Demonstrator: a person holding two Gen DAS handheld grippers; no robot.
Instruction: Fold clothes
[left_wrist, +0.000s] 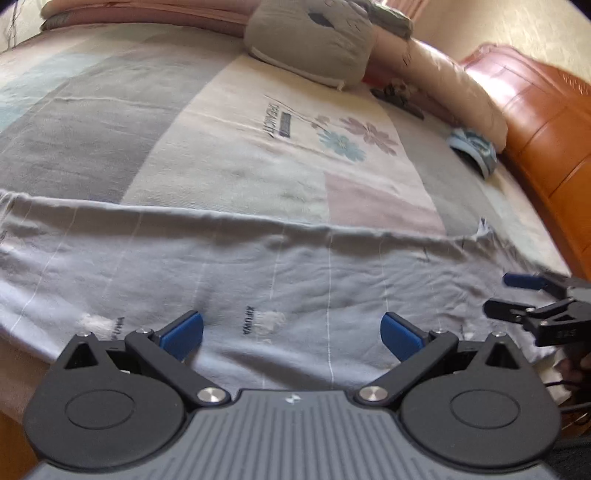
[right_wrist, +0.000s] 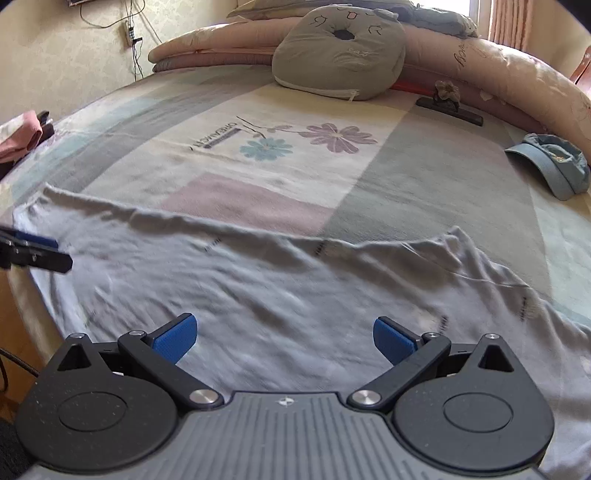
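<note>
A pale grey garment (left_wrist: 258, 266) with thin white stripes lies spread flat along the near edge of the bed, its far edge folded into a long straight hem; in the right wrist view the same garment (right_wrist: 295, 288) fills the foreground. My left gripper (left_wrist: 291, 334) hovers open just above its near part, nothing between the blue pads. My right gripper (right_wrist: 283, 338) is likewise open over the cloth. Each gripper shows in the other's view: the right gripper (left_wrist: 517, 295) at the garment's right end, the left gripper (right_wrist: 40, 251) at its left end.
The bed sheet (right_wrist: 280, 147) has a flower print. A grey round cushion (right_wrist: 340, 48) and rolled pink quilts (right_wrist: 498, 70) line the far side. A blue cap (right_wrist: 554, 166) lies at the right, pink clothes (right_wrist: 18, 136) at the left, an orange headboard (left_wrist: 546, 122) at the right.
</note>
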